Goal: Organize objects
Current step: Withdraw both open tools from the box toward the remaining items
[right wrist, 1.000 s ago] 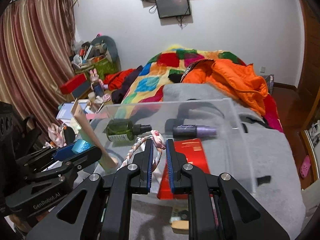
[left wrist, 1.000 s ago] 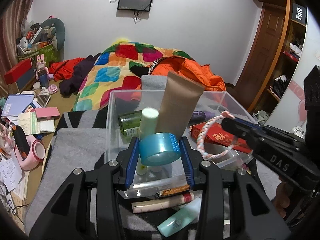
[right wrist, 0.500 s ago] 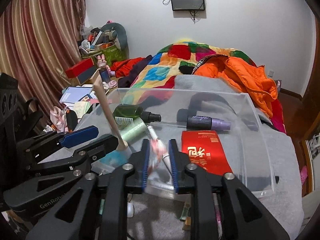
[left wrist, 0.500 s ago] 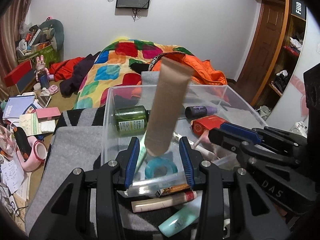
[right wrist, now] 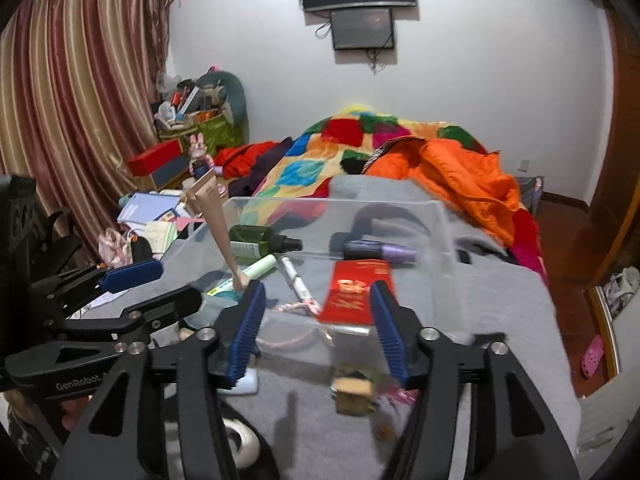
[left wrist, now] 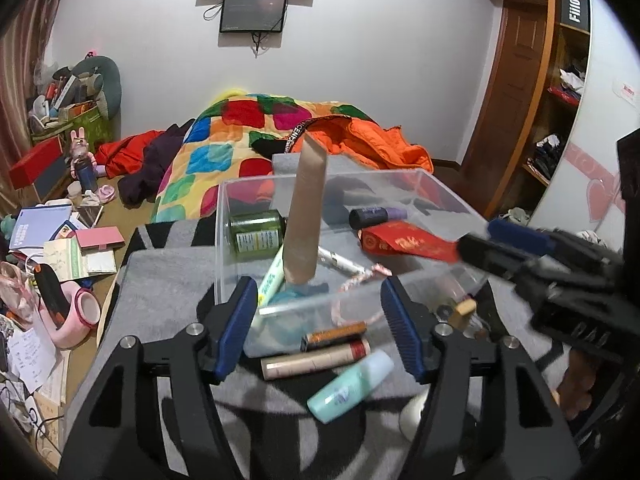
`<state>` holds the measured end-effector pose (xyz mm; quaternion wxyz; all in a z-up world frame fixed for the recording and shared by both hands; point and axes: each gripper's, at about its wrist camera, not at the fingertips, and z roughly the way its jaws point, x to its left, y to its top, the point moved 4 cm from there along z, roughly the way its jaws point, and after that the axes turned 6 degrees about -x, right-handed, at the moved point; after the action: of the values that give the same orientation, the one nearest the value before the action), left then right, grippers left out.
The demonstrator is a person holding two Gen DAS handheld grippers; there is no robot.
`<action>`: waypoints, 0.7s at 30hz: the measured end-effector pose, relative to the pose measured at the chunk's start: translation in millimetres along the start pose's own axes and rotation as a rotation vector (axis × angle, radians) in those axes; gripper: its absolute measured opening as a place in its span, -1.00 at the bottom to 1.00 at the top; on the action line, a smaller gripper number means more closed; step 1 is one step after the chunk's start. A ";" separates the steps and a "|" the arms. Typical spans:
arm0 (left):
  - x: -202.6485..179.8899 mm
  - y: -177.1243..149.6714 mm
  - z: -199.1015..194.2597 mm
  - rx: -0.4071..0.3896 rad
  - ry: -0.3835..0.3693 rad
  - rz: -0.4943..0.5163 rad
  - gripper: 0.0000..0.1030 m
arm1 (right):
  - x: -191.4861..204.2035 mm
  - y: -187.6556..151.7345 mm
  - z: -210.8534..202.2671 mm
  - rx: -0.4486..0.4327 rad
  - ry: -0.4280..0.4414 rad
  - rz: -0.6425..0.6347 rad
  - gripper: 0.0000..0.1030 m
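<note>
Left claw [left wrist: 320, 324] spread wide and empty, right claw [right wrist: 316, 334] likewise spread, clear bin [left wrist: 420, 184] filled with a tan tube [left wrist: 306, 216], red packet [right wrist: 356, 292] and braided rope [left wrist: 360, 276]

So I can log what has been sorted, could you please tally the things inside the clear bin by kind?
Bottles: 2 (green bottle, purple bottle)
Tubes: 2 (tan tube, pale green tube)
Red packet: 1
White stick: 1
Rope ring: 1
Blue tape roll: 1
Total in the clear bin: 8
</note>
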<state>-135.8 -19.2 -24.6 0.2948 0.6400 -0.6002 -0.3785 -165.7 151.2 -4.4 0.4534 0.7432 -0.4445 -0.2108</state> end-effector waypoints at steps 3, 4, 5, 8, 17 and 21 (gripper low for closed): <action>-1.7 -11.7 0.0 0.023 -0.002 0.008 0.25 | -10.2 -6.2 -15.5 -0.015 -0.030 0.018 0.11; -1.8 -17.0 1.1 0.037 -0.004 0.008 0.25 | -15.2 -10.2 -20.4 -0.014 -0.041 0.023 0.11; -1.5 -21.2 2.1 0.047 -0.004 0.007 0.25 | -19.2 -13.3 -23.3 -0.010 -0.052 0.026 0.11; -0.3 -38.4 7.9 0.089 -0.004 -0.012 0.25 | -32.9 -27.1 -28.9 0.016 -0.092 0.042 0.11; -6.9 -70.7 27.3 0.176 -0.033 -0.011 0.25 | -53.0 -78.5 -12.7 0.160 -0.078 0.119 0.11; -17.3 -75.6 34.6 0.184 -0.018 0.038 0.25 | -51.9 -87.9 1.3 0.193 -0.076 0.125 0.11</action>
<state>-123.4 8.7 -103.8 0.2365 0.6493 -0.6472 -0.3218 -152.2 211.8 -85.4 0.3751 0.7456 -0.5250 -0.1663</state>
